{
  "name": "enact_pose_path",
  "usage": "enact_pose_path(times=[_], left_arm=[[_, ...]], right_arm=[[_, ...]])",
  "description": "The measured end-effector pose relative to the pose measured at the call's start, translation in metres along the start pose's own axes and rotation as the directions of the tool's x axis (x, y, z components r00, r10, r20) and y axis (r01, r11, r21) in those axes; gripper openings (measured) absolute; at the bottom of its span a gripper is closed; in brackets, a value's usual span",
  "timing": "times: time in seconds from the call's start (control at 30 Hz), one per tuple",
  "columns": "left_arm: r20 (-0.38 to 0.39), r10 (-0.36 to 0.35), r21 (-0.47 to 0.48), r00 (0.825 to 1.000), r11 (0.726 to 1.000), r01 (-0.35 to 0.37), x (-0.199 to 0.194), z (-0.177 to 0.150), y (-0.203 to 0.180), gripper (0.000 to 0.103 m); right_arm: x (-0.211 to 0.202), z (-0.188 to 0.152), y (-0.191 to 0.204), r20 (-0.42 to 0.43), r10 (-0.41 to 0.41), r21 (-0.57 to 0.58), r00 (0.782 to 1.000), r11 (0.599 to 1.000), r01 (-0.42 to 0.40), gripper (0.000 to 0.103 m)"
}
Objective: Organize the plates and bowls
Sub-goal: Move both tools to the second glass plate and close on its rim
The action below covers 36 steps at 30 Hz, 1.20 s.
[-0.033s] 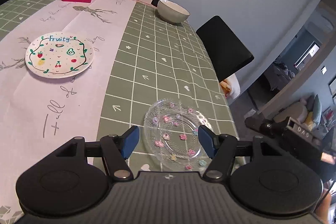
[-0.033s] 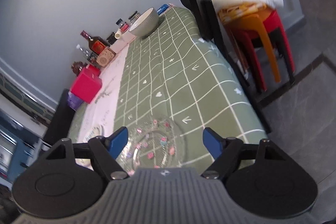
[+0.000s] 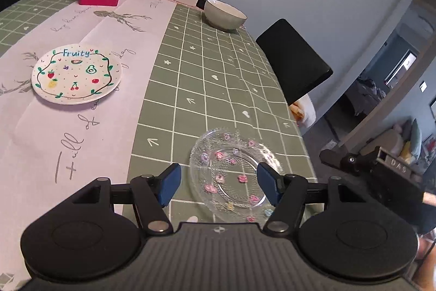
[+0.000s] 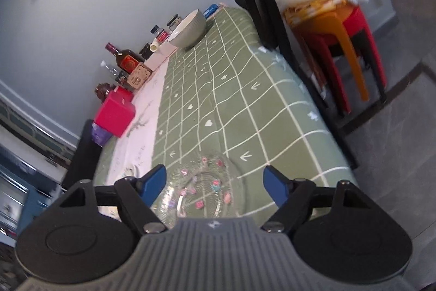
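Only the left wrist view shows the fruit-painted plate [image 3: 76,74], far beyond the left finger; the right wrist view alone shows stacked stools [image 4: 338,45]. Flat and round, the glass plate [image 3: 234,173] lies rim-up between and below the wide-apart fingers of the left gripper [image 3: 219,182], unheld. The right gripper [image 4: 215,182] is opening, glass plate [image 4: 201,187] below, untouched. A grey bowl [image 3: 224,14] sits upright far ahead.

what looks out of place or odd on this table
Nothing spilled or broken. The glass plate lies close to the table's near edge, the fruit plate and bowl sit far apart, unstacked. The tablecloth is slightly rumpled.
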State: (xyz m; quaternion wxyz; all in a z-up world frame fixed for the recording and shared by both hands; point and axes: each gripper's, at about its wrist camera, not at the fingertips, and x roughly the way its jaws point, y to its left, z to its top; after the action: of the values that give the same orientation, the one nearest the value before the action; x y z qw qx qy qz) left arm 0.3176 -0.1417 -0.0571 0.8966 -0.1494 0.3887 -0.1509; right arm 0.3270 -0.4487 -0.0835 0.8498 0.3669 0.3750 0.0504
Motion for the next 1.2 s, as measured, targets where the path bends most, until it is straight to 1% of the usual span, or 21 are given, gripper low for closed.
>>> enact_pose_path(times=[0.03,0.07,0.13,0.17,0.23,0.3,0.33,0.47,0.5,0.57,0.6,0.63,0.67,0.73,0.83,0.97,1.03,1.1,1.13,1.17,1.2], left_arm=[[0.006,0.023,0.019,1.0,1.0,-0.023,0.005,-0.003,-0.001,0.075],[0.011,0.05,0.031,0.999,0.998,-0.05,0.011,-0.006,-0.002,0.072],[0.022,0.062,0.039,0.998,0.997,-0.063,0.018,-0.01,0.001,0.07],[0.018,0.052,0.028,0.998,0.998,-0.052,0.021,-0.01,0.004,0.07],[-0.015,0.004,-0.014,1.0,1.0,-0.004,0.031,-0.009,0.011,0.07],[-0.046,-0.044,-0.048,0.998,0.998,0.042,0.039,-0.009,0.017,0.068],[-0.055,-0.051,-0.054,0.997,0.997,0.048,0.043,-0.009,0.018,0.068],[-0.019,-0.028,-0.04,0.999,0.999,0.027,0.047,-0.013,0.02,0.064],[-0.011,-0.035,-0.037,0.999,0.999,0.035,0.048,-0.013,0.02,0.064],[-0.006,-0.071,-0.027,0.997,0.997,0.071,0.05,-0.014,0.021,0.063],[-0.011,-0.099,-0.018,0.995,0.995,0.099,0.05,-0.015,0.023,0.061],[-0.018,-0.118,-0.003,0.993,0.993,0.118,0.051,-0.016,0.023,0.056],[-0.02,-0.107,0.007,0.994,0.994,0.107,0.051,-0.016,0.023,0.048],[-0.027,-0.105,-0.004,0.994,0.995,0.104,0.051,-0.015,0.025,0.044],[-0.017,-0.121,-0.034,0.993,0.992,0.12,0.054,-0.014,0.028,0.044],[0.004,-0.137,-0.075,0.991,0.988,0.137,0.058,-0.013,0.032,0.044],[0.007,-0.181,-0.117,0.983,0.977,0.181,0.062,-0.01,0.042,0.044],[-0.005,-0.232,-0.178,0.973,0.957,0.228,0.066,-0.006,0.053,0.044],[-0.011,-0.246,-0.2,0.969,0.95,0.238,0.068,-0.006,0.057,0.039],[-0.018,-0.241,-0.214,0.97,0.949,0.231,0.068,-0.005,0.059,0.027],[-0.029,-0.219,-0.22,0.975,0.953,0.207,0.069,-0.005,0.061,0.021]], right_arm=[[0.007,0.0,-0.002,-0.029,0.006,0.014,1.0,1.0,-0.006,0.078],[0.013,0.0,-0.004,-0.049,-0.002,0.014,0.999,1.0,0.003,0.078],[0.019,-0.002,-0.006,-0.076,-0.035,-0.014,0.997,0.999,0.034,0.078],[0.019,-0.004,-0.007,-0.081,-0.035,-0.031,0.996,0.999,0.032,0.077],[0.021,-0.005,-0.012,-0.087,-0.014,-0.055,0.996,0.998,0.009,0.074],[0.024,-0.004,-0.017,-0.094,-0.013,-0.059,0.996,0.998,0.007,0.067],[0.025,-0.003,-0.019,-0.091,-0.006,-0.06,0.996,0.998,0.0,0.064],[0.029,-0.001,-0.029,-0.081,0.035,-0.025,0.996,0.999,-0.037,0.053],[0.031,-0.001,-0.03,-0.087,0.041,-0.021,0.995,0.999,-0.043,0.048],[0.034,-0.001,-0.029,-0.108,0.051,-0.026,0.993,0.998,-0.054,0.045],[0.036,-0.001,-0.027,-0.121,0.059,-0.034,0.991,0.997,-0.063,0.045],[0.037,-0.002,-0.025,-0.133,0.063,-0.05,0.989,0.996,-0.07,0.045],[0.038,-0.004,-0.021,-0.139,0.06,-0.078,0.988,0.994,-0.071,0.045],[0.038,-0.008,-0.015,-0.129,0.045,-0.123,0.991,0.991,-0.061,0.045],[0.041,-0.013,-0.013,-0.135,0.056,-0.121,0.989,0.99,-0.072,0.043],[0.042,-0.014,-0.007,-0.135,0.033,-0.15,0.99,0.987,-0.053,0.042],[0.042,-0.013,-0.013,-0.136,0.053,-0.124,0.989,0.99,-0.069,0.042],[0.041,-0.013,-0.021,-0.135,0.091,-0.091,0.987,0.99,-0.104,0.041],[0.041,-0.012,-0.025,-0.134,0.094,-0.083,0.987,0.991,-0.106,0.038],[0.042,-0.012,-0.027,-0.132,0.083,-0.078,0.988,0.993,-0.094,0.026],[0.043,-0.011,-0.029,-0.129,0.066,-0.074,0.989,0.994,-0.076,0.011]])
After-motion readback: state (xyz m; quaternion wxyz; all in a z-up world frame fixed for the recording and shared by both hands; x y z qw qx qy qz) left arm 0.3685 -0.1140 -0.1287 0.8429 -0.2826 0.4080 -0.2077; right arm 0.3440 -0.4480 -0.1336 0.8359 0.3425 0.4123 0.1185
